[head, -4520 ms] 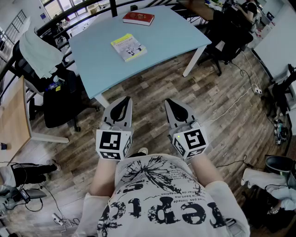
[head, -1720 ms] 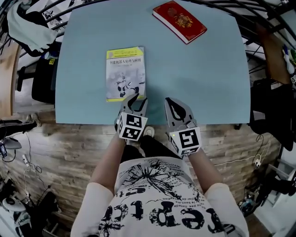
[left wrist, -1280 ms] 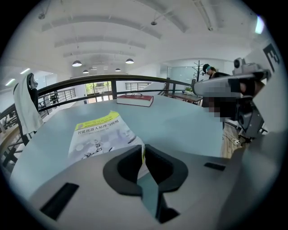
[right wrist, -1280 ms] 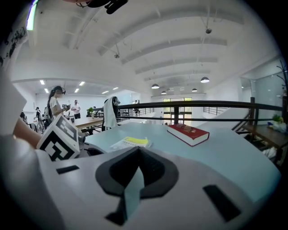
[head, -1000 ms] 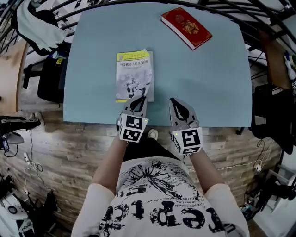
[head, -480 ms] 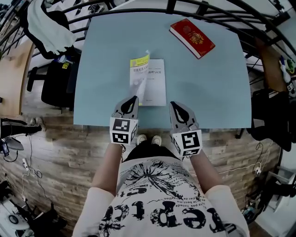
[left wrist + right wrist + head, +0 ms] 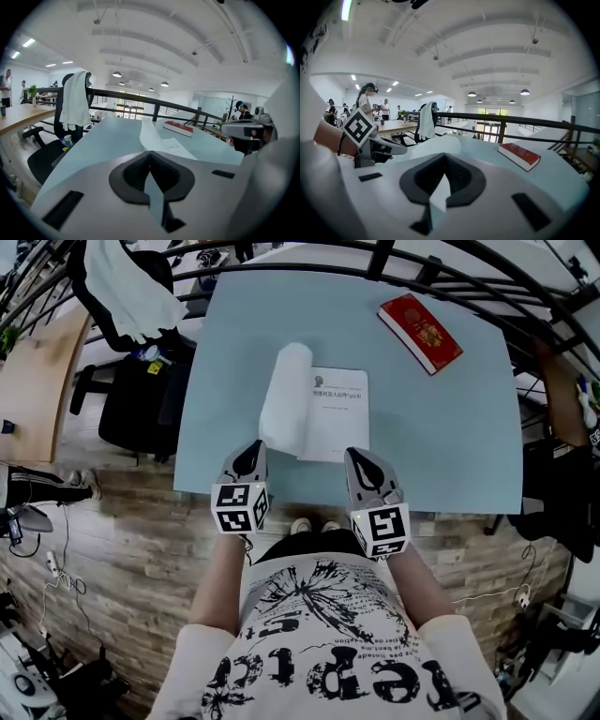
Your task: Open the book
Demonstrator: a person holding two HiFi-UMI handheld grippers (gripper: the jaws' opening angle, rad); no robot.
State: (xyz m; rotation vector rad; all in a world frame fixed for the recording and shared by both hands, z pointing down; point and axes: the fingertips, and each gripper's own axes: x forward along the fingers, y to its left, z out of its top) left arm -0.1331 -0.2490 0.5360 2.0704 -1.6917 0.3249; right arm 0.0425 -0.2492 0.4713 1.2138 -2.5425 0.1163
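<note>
Left gripper (image 7: 254, 445) pinched the book's (image 7: 337, 413) cover (image 7: 284, 395) mid-turn (right gripper (image 7: 355, 453) shut, empty); it needed flattening toward the table's (image 7: 450, 446) left edge

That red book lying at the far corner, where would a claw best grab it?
Probably its near long edge, coming low from the person's side, one jaw over, one wedged under. The red book lies flat and closed on the table, likely too broad to span from above, yet thick enough at the side to pinch.

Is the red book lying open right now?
No, the red book lies shut, cover up, at the far right of the table.
</note>
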